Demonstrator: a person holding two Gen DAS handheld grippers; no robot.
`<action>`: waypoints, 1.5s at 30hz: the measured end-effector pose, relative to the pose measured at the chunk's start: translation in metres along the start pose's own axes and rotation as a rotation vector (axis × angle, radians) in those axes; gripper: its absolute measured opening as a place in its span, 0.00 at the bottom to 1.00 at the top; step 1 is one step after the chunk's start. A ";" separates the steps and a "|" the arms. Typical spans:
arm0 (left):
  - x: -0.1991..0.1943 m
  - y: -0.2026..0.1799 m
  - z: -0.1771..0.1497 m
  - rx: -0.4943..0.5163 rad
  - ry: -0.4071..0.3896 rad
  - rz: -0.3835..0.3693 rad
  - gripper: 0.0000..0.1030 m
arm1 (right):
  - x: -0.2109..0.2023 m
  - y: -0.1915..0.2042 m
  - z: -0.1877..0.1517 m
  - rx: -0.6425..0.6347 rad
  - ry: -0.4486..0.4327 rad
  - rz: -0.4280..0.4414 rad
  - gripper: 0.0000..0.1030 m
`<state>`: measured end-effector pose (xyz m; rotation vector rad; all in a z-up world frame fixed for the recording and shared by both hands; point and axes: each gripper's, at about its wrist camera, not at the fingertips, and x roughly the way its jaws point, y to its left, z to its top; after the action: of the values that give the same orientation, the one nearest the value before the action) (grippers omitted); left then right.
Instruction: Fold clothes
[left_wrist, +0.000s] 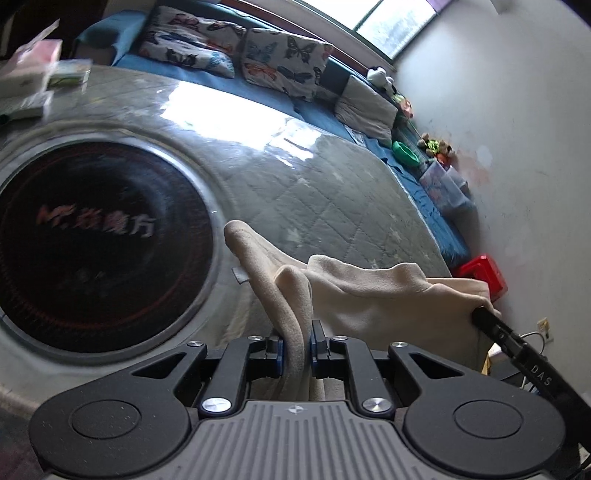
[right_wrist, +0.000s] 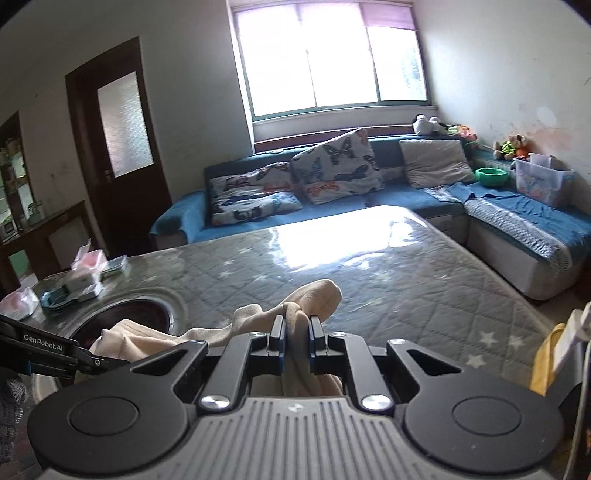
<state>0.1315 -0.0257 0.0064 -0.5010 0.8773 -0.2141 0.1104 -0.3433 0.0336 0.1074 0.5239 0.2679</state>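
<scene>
cloth: one cream fleecy garment (left_wrist: 369, 295), hanging bunched between the two grippers above the table, so it's off the surface for most of its length as far as I can tell

left gripper (left_wrist: 297, 347): pinched tight on a thick fold of the cloth

right gripper (right_wrist: 297, 339): same deal, clamped on another bunch of it, other end of the piece

feel: looks soft, light, floppy, zero stiffness, so it'll sag in the middle and drape wherever it lands. Fleece probably isn't slippery, grips should hold fine

where to grab: honestly corners or a hem would beat these wadded handfuls, can't tell where the real edges are right now

table (right_wrist: 388, 280): quilted cover under shiny clear sheet, lots of open flat room on the sofa side

watch out: round black burner (left_wrist: 99, 236) sunk in the table close by, boxes (right_wrist: 86, 273) near the far left edge
</scene>
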 end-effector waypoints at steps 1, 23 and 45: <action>0.003 -0.003 0.001 0.011 -0.001 0.004 0.13 | 0.000 -0.004 0.001 0.003 -0.002 -0.007 0.10; 0.044 -0.019 0.001 0.092 0.063 0.061 0.14 | 0.039 -0.034 -0.011 0.029 0.073 -0.123 0.10; 0.028 -0.023 -0.010 0.237 -0.023 0.132 0.45 | 0.026 -0.022 -0.036 -0.004 0.125 -0.127 0.27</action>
<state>0.1417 -0.0595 -0.0065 -0.2237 0.8466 -0.1883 0.1187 -0.3559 -0.0133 0.0531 0.6521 0.1526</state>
